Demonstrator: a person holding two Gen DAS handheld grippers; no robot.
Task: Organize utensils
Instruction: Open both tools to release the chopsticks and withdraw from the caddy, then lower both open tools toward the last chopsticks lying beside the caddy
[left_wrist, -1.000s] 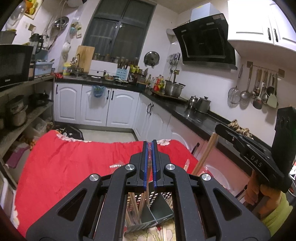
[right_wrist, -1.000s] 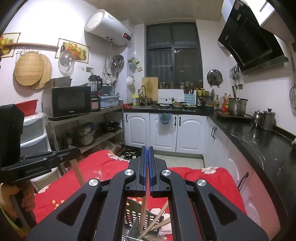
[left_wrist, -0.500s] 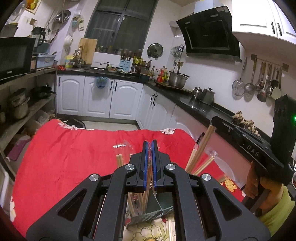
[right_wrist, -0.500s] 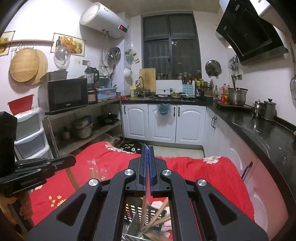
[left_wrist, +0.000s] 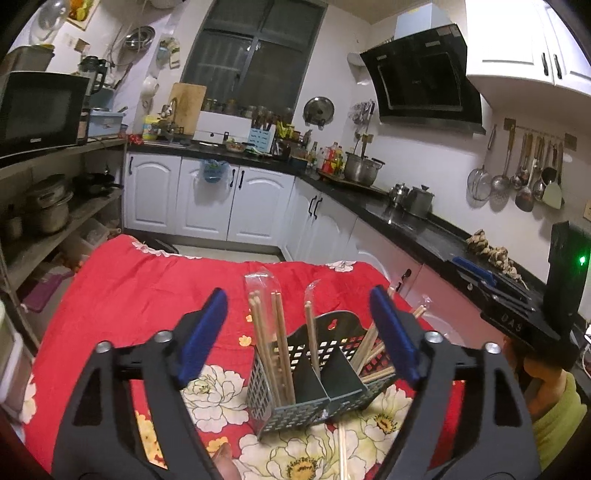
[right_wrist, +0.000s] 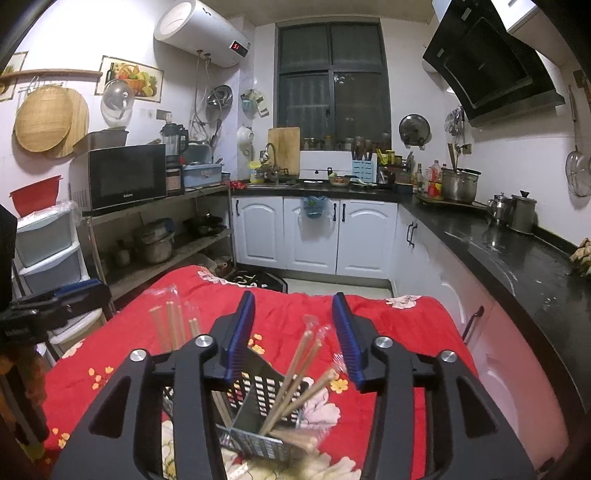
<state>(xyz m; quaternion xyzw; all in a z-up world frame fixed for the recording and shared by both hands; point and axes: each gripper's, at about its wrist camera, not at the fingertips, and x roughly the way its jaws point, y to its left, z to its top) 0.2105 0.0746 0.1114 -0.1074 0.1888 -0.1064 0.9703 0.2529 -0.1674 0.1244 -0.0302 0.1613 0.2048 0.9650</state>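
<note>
A grey perforated utensil basket with a divider stands on the red flowered cloth. Wooden chopsticks in clear wrappers stand in its left compartment, and more chopsticks lean in the right one. My left gripper is open, above and around the basket, empty. In the right wrist view the basket holds leaning chopsticks. My right gripper is open and empty just above it. The other gripper shows at the right edge of the left view.
A loose chopstick lies on the cloth in front of the basket. White cabinets and a black counter run along the right. A shelf with pots and a microwave stands on the left.
Both grippers were shut on chopsticks held over the basket. Both have opened and the chopsticks now stand in the basket. Both cameras have tilted down a little.
</note>
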